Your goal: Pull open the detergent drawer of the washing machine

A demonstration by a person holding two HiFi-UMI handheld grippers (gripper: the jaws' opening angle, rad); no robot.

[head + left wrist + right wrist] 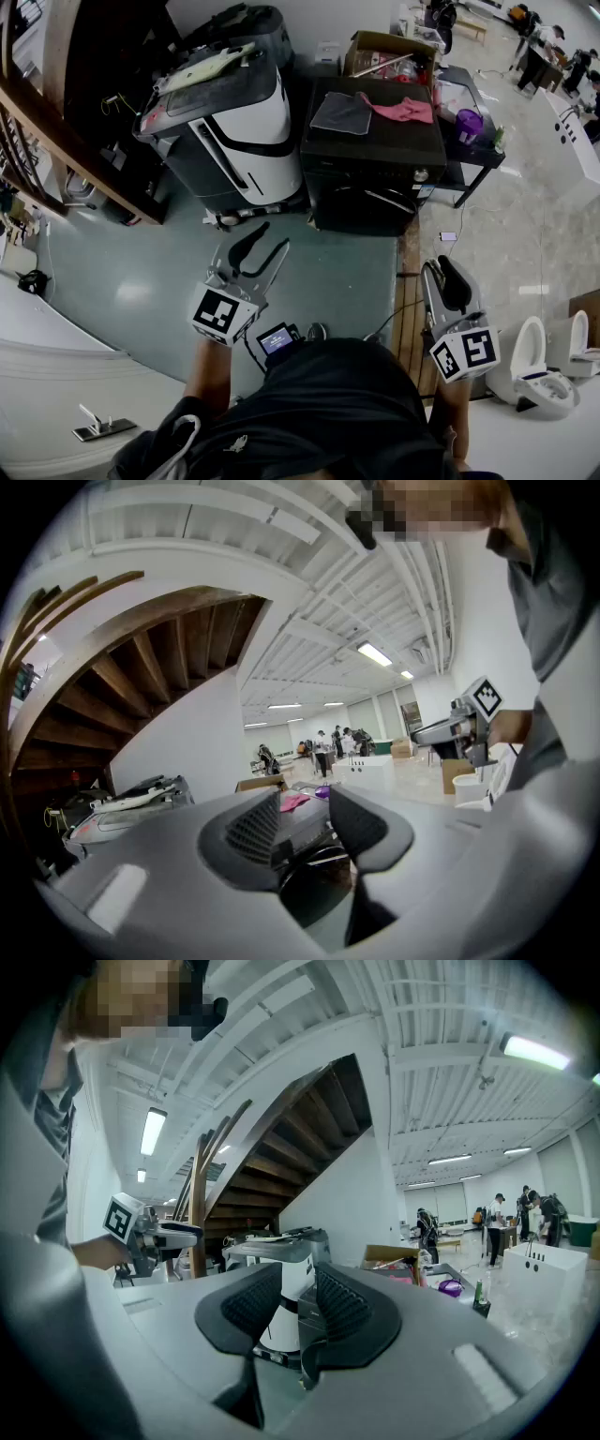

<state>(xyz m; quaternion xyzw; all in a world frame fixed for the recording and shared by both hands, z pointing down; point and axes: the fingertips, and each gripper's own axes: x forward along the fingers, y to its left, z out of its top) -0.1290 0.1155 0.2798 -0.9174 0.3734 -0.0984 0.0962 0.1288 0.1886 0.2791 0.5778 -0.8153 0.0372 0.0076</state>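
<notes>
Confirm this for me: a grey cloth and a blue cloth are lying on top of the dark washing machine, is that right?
Not quite. The grey cloth does lie on top of the dark washing machine, but next to it is a pink cloth, not a blue one. The head view shows this.

We record a green floor (141,281) bearing a white machine (239,141) and a black washer (375,178) side by side. On the washer's top lie a grey cloth (340,112) and a pink cloth (405,110).
</notes>
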